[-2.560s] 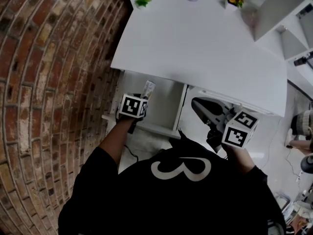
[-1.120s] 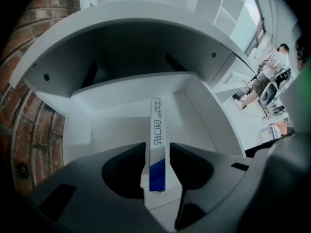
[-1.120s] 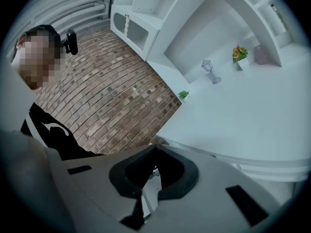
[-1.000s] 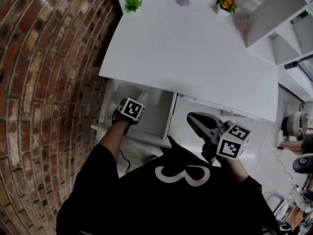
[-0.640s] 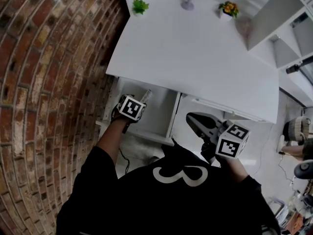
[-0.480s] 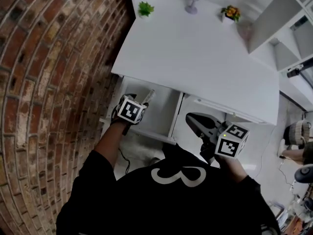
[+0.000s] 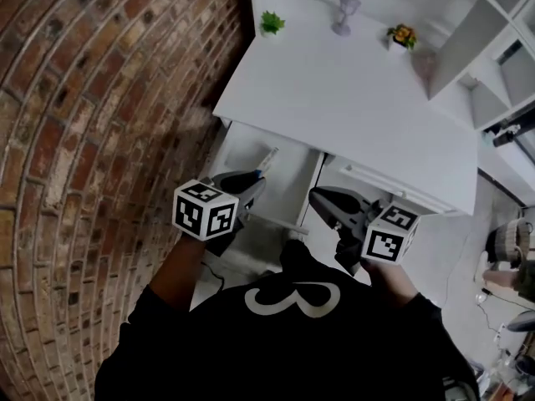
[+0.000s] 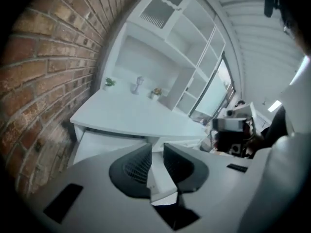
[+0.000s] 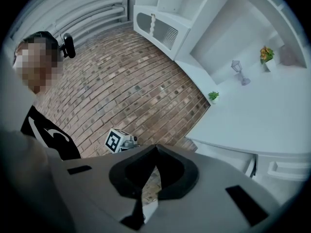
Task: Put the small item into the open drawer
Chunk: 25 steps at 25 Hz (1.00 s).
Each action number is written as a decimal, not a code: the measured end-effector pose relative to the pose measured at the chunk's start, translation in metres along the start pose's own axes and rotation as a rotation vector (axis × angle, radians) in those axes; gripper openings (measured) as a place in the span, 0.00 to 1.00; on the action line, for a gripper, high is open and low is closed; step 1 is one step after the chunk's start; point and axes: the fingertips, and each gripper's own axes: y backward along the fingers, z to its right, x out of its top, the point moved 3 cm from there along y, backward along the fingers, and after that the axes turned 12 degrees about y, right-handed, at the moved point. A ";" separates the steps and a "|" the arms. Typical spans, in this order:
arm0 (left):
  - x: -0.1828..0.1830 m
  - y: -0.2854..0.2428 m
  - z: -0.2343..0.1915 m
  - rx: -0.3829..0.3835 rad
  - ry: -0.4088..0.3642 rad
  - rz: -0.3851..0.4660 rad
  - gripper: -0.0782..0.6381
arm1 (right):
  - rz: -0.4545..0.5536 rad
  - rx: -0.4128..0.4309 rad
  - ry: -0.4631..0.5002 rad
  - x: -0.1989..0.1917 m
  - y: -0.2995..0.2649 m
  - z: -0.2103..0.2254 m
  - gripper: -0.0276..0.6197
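The small item (image 7: 267, 159), a thin pale stick-like piece, rests inside the open white drawer (image 7: 288, 186) under the desk's left side. My left gripper (image 7: 253, 186) hovers just in front of the drawer, apart from the item. In the left gripper view its jaws (image 8: 157, 149) are closing with a narrow gap and nothing between them. My right gripper (image 7: 316, 195) is held low at the right of the drawer. Its jaws (image 9: 155, 148) are shut, tips touching, and empty.
The white desk top (image 7: 359, 107) carries a small green plant (image 7: 269, 22), a glass goblet (image 7: 343, 13) and a flower pot (image 7: 402, 36) along its far edge. A brick wall (image 7: 100, 98) runs close on the left. White shelves (image 7: 481, 40) stand at the right. A closed drawer (image 7: 384, 192) adjoins the open one.
My left gripper has let go of the small item and drawn back out of the drawer toward me. The item stays in the drawer. The right gripper has barely shifted.
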 end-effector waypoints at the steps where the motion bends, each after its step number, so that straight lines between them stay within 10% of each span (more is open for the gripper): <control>1: 0.002 0.010 0.013 -0.043 0.009 0.031 0.20 | 0.007 0.011 0.006 0.001 -0.001 -0.007 0.06; 7: 0.008 0.066 0.083 -0.215 0.014 0.184 0.12 | 0.041 0.058 0.052 0.011 0.001 -0.044 0.06; 25: -0.015 0.140 0.133 -0.277 -0.011 0.322 0.11 | 0.134 0.078 0.133 0.018 0.017 -0.119 0.06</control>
